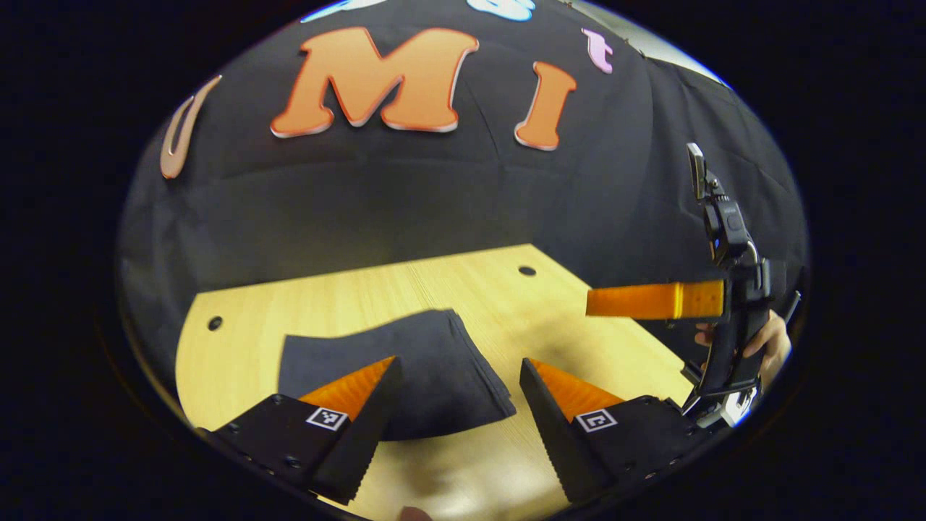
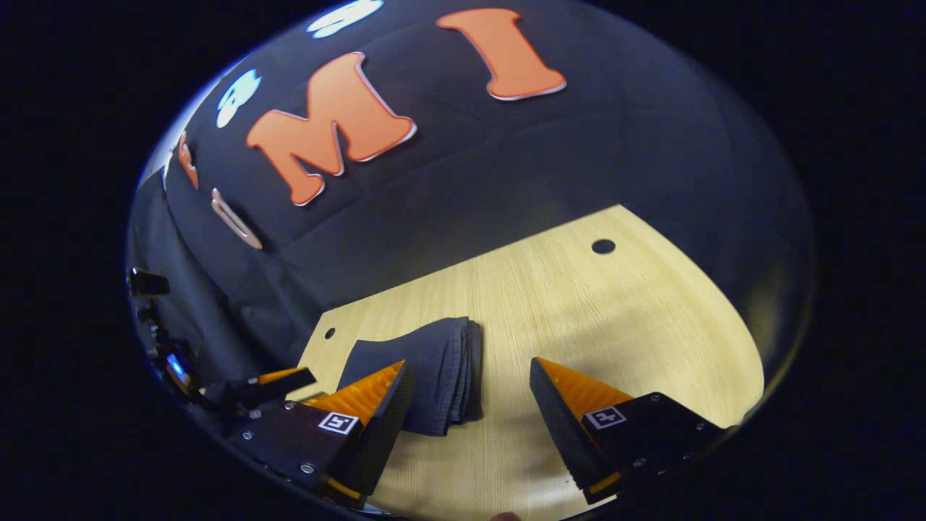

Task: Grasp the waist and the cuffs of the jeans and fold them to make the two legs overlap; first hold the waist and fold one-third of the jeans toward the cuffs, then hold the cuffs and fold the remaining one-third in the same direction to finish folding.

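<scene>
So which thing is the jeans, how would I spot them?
Find the pale wooden table in front of the black cloth wall. The jeans are the dark folded bundle lying flat on it, just ahead of the left gripper. Stacked layers show along one edge.

A light wooden table (image 1: 499, 289), with small dark round holes near its far corners, carries the dark jeans (image 1: 405, 369), which lie flat on it as a compact folded stack with layered edges along one side, the wood bare all around them.
</scene>
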### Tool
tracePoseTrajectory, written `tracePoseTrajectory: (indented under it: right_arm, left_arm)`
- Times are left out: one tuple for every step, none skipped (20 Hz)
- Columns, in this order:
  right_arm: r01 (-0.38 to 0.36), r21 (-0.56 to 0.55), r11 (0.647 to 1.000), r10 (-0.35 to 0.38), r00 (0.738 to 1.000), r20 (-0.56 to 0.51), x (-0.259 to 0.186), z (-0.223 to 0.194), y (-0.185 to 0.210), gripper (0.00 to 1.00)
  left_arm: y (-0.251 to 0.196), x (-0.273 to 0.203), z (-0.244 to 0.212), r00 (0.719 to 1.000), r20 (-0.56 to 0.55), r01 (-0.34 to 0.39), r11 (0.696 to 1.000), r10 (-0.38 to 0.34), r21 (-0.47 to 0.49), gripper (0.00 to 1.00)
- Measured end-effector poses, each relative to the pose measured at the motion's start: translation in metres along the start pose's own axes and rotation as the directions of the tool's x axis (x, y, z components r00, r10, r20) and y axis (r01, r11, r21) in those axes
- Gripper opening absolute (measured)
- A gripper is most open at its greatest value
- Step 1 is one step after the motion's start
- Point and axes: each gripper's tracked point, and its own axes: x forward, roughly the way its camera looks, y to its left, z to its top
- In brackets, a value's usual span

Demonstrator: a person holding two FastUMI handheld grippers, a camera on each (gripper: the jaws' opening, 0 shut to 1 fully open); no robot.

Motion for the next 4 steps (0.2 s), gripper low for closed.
tracePoseTrajectory:
  right_arm:
    - [-0.006, -0.026, 1.0, 0.007, 1.0, 0.028, -0.006, 0.006, 0.014, 0.98]
    - [-0.012, -0.046, 0.999, 0.015, 0.998, 0.057, -0.013, 0.012, 0.026, 0.98]
    - [-0.018, -0.069, 0.997, 0.024, 0.996, 0.088, -0.022, 0.016, 0.04, 0.98]
    - [-0.018, -0.094, 0.995, 0.03, 0.992, 0.122, -0.028, 0.02, 0.055, 0.98]
  left_arm:
    - [0.01, -0.022, 0.016, 0.999, 0.046, -0.022, 1.0, 0.022, 0.002, 0.98]
    - [0.023, -0.04, 0.032, 0.993, 0.1, -0.058, 0.998, 0.057, 0.002, 0.98]
    - [0.038, -0.056, 0.048, 0.984, 0.152, -0.096, 0.995, 0.095, 0.0, 0.98]
    - [0.049, -0.076, 0.056, 0.973, 0.195, -0.129, 0.992, 0.127, -0.002, 0.98]
